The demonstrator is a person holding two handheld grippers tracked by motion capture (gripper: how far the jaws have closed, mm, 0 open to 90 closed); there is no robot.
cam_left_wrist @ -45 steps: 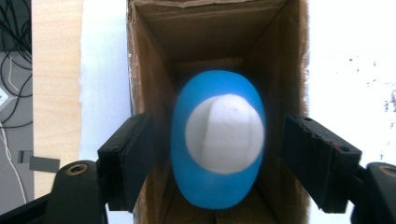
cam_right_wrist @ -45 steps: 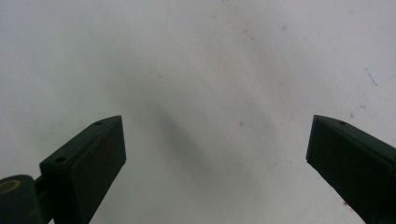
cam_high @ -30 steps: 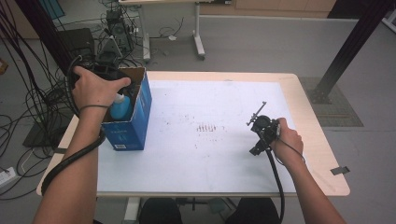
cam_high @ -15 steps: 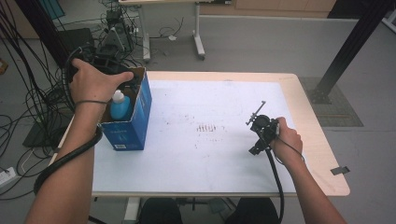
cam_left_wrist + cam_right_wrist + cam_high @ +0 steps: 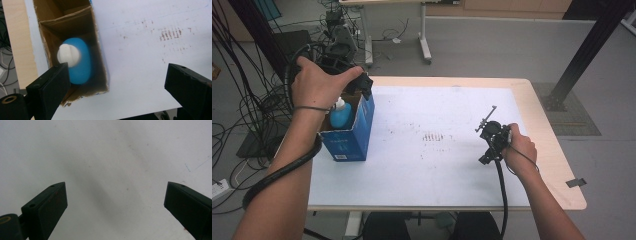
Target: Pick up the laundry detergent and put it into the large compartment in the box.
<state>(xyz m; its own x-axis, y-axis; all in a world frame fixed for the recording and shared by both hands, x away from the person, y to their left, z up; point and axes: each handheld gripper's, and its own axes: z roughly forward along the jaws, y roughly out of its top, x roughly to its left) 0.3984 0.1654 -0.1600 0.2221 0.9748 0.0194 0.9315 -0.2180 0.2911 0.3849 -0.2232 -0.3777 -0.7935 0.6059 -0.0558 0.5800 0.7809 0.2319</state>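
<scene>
At the left edge of the table (image 5: 542, 125), an open blue cardboard box (image 5: 357, 131) stands upright on the white sheet, and a blue bottle (image 5: 341, 114) with a white cap stands inside it. In the left gripper view the bottle (image 5: 79, 62) sits deep in the near compartment of the box (image 5: 100, 50), against a cardboard divider, its cap pointing up toward the camera. The left gripper (image 5: 362, 84) hangs just above the box's far top edge in the person's left hand (image 5: 314, 82); its jaws have just been opening and now stand wide apart with nothing between them, the bottle lying below and clear of both pads. Toward the middle of the sheet there is a patch of small rust-coloured marks (image 5: 434, 136). Well to the right, near the table's right side, the right hand (image 5: 521, 149) rests on the sheet with the right gripper (image 5: 490, 134). In the right gripper view its jaws are spread wide over bare white surface, gripping nothing. A black cable (image 5: 502, 190) trails from it back along the forearm.
</scene>
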